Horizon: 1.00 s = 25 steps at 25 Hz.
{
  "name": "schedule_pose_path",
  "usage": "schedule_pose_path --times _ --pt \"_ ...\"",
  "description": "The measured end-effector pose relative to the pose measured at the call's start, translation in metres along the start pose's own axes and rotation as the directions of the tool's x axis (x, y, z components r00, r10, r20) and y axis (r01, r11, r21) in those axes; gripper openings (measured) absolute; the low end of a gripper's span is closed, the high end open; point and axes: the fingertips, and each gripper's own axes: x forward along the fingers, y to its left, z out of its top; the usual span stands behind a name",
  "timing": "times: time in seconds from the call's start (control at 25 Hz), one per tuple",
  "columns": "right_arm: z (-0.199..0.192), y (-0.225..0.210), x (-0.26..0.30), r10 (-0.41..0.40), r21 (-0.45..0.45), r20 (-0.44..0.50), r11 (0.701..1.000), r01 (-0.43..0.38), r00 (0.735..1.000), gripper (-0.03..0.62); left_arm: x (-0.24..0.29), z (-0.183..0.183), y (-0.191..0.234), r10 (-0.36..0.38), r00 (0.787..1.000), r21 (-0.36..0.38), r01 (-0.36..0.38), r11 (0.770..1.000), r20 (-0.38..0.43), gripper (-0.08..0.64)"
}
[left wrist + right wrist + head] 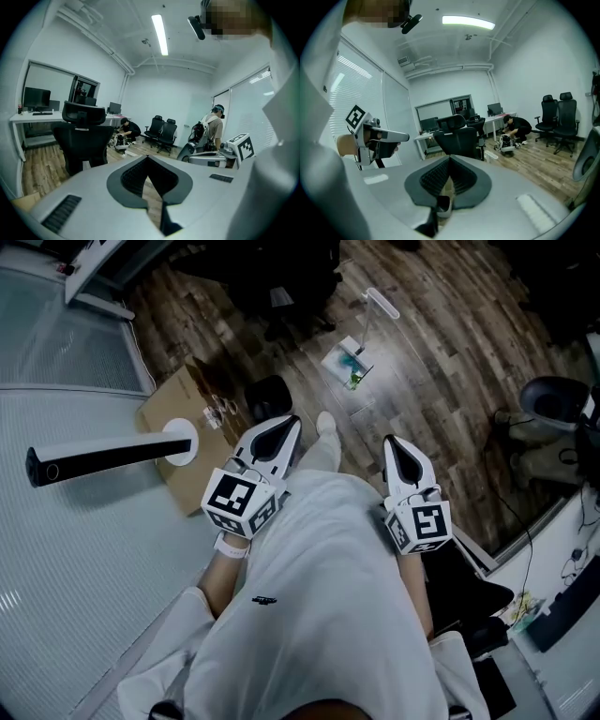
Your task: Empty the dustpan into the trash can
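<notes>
Left tool and right tool: jaws fully together, nothing gripped. Dustpan (long white handle, upright) sits mid wood floor, well ahead of both, away from the floor's edges.

Bare wood floor lies open ahead, up to the dustpan. At the floor's left edge, by the glass wall, a cardboard sheet and a small black object take up room, and a white-and-black post juts across. A black chair stands beyond; a grey base and cables crowd the right edge.
</notes>
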Motion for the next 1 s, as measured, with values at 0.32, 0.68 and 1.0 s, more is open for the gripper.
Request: schedule_pose_path --times 0.32,0.68,1.0 --pt "0.070 -0.037 0.096 -0.029 -0.023 0.043 0.999 0.030 0.999 0.010 0.075 0.061 0.061 -0.056 0.998 -0.012 0.056 0.998 0.025 0.008" --pt "0.097 -0.062 0.186 -0.008 -0.033 0.059 0.999 0.010 0.998 0.011 0.137 0.092 0.125 -0.100 0.994 0.014 0.099 0.995 0.044 0.007" --pt "0.109 -0.079 0.236 0.002 -0.065 -0.005 0.998 -0.002 1.000 0.044 0.161 0.099 0.164 -0.066 0.997 0.014 0.065 0.998 0.044 0.008"
